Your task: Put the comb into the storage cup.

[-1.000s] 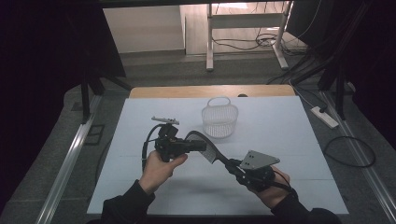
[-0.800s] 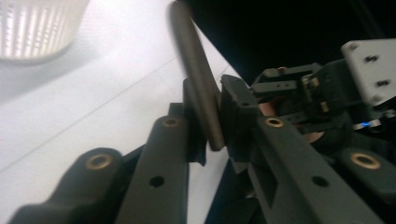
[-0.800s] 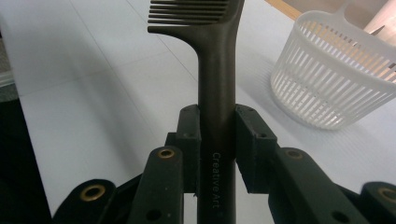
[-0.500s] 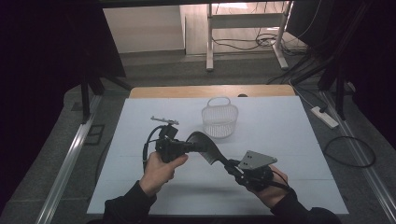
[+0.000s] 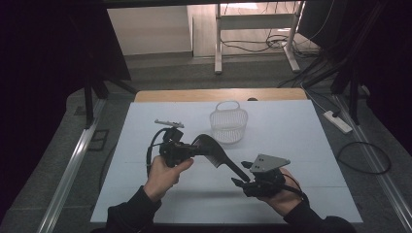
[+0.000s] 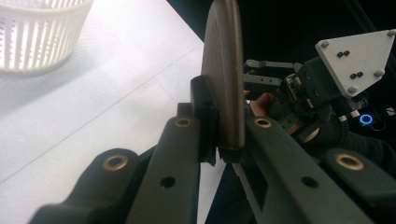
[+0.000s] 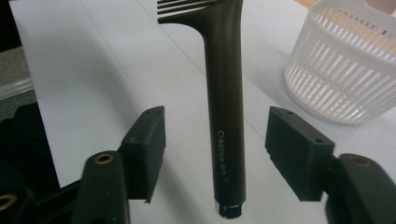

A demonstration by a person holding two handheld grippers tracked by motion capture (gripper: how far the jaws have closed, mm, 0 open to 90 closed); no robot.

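Note:
A black comb (image 5: 217, 154) hangs over the white table between my hands. My left gripper (image 5: 193, 150) is shut on its toothed head, which stands edge-on between the jaws in the left gripper view as the comb (image 6: 225, 70) in the left gripper (image 6: 223, 140). The comb's handle (image 7: 229, 116) runs down between the jaws of my right gripper (image 7: 215, 140), which stands open with a gap on both sides. In the high view the right gripper (image 5: 241, 182) sits at the handle's end. A white slatted basket (image 5: 228, 124) stands behind, empty.
The basket (image 7: 348, 70) is close on the right in the right gripper view, and the basket (image 6: 37, 32) sits top left in the left gripper view. A wooden table edge (image 5: 218, 94) runs along the back. A power strip (image 5: 337, 121) and cables lie on the floor at the right.
The comb has turned slightly in the left gripper. Both hands have stayed almost in place.

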